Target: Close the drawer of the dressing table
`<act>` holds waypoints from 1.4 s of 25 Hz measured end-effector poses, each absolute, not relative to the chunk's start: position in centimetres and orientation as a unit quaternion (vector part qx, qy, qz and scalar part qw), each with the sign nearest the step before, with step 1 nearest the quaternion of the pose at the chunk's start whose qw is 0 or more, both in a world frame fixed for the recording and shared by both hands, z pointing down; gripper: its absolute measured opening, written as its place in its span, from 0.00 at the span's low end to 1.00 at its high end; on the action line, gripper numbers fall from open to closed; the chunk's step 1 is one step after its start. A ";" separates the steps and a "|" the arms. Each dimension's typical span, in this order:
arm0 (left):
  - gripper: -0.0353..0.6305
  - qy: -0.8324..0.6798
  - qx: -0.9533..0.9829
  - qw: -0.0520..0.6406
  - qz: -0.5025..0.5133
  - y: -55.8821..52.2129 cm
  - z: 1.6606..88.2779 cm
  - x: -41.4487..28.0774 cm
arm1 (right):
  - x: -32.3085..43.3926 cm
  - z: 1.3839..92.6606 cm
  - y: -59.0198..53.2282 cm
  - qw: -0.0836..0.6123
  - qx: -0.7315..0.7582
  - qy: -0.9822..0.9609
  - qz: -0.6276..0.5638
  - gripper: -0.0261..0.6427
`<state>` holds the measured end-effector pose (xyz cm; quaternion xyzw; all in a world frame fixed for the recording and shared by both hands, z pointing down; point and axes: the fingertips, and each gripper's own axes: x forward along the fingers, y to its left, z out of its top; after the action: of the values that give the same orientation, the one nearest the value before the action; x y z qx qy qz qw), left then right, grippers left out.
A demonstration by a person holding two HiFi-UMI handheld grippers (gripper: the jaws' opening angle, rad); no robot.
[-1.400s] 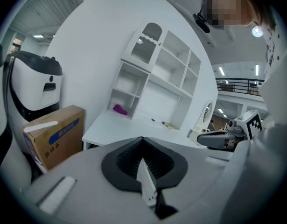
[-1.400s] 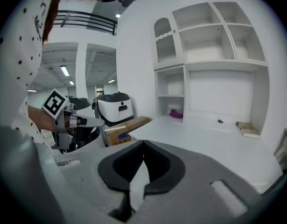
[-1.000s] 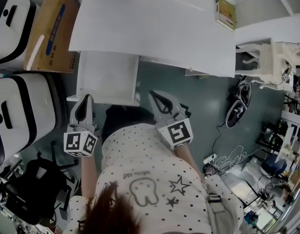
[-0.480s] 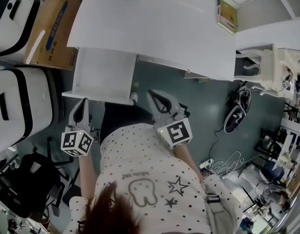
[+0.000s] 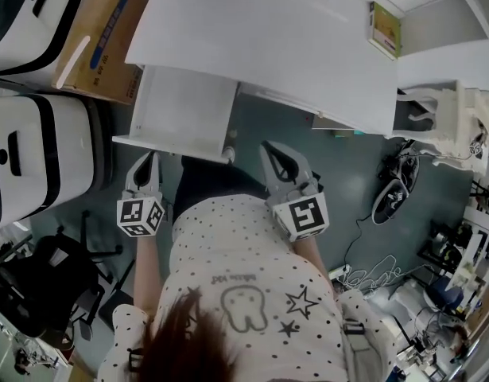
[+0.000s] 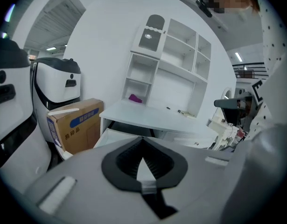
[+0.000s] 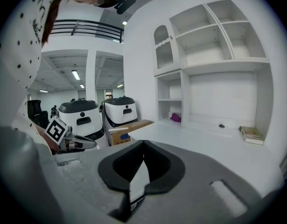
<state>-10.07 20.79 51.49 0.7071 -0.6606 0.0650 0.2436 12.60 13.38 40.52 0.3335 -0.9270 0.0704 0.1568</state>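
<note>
The white dressing table point(image 5: 268, 46) stands ahead of me, with its left drawer point(image 5: 188, 106) pulled far out and white inside. A small knob point(image 5: 228, 151) sits on the drawer's front at its right end. My left gripper point(image 5: 149, 157) is shut and holds nothing, its tips just before the drawer front's left part. My right gripper point(image 5: 272, 148) is shut and holds nothing, to the right of the knob and apart from it. In the left gripper view the left gripper point(image 6: 142, 138) points at the open drawer point(image 6: 108, 136). The right gripper point(image 7: 143, 143) points over the table's top point(image 7: 204, 139).
A cardboard box point(image 5: 101, 34) and two white machines point(image 5: 37, 157) stand left of the drawer. A black chair point(image 5: 37, 293) is behind my left arm. A white chair point(image 5: 443, 126) and cables point(image 5: 391, 189) are on the right. A small book point(image 5: 385, 26) lies on the table.
My left gripper has sunk and now sits lower before the drawer's front. The right gripper has shifted slightly. The drawer has stayed pulled out.
</note>
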 end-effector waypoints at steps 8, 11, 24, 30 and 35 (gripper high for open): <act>0.05 -0.635 0.704 0.295 0.120 23.0 58.7 -10.3 | 12.7 40.8 13.5 0.166 0.335 -0.926 0.058 0.03; 0.13 -0.618 0.698 0.329 0.148 24.0 62.2 -9.7 | 12.4 41.2 13.4 0.177 0.334 -0.924 0.058 0.03; 0.30 -0.567 0.664 0.423 0.243 23.6 73.0 -8.1 | 11.3 40.9 13.1 0.205 0.320 -0.923 0.056 0.03; 0.32 -0.567 0.643 0.442 0.264 23.6 75.3 -8.5 | 11.2 41.0 12.8 0.218 0.316 -0.922 0.048 0.03; 0.32 -0.562 0.644 0.449 0.261 22.9 75.9 -8.4 | 10.9 41.1 12.8 0.225 0.314 -0.921 0.050 0.03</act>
<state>-8.39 22.95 75.93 0.6436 -0.5617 0.2615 0.4493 10.87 12.79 41.11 0.3141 -0.9211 0.0496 0.2245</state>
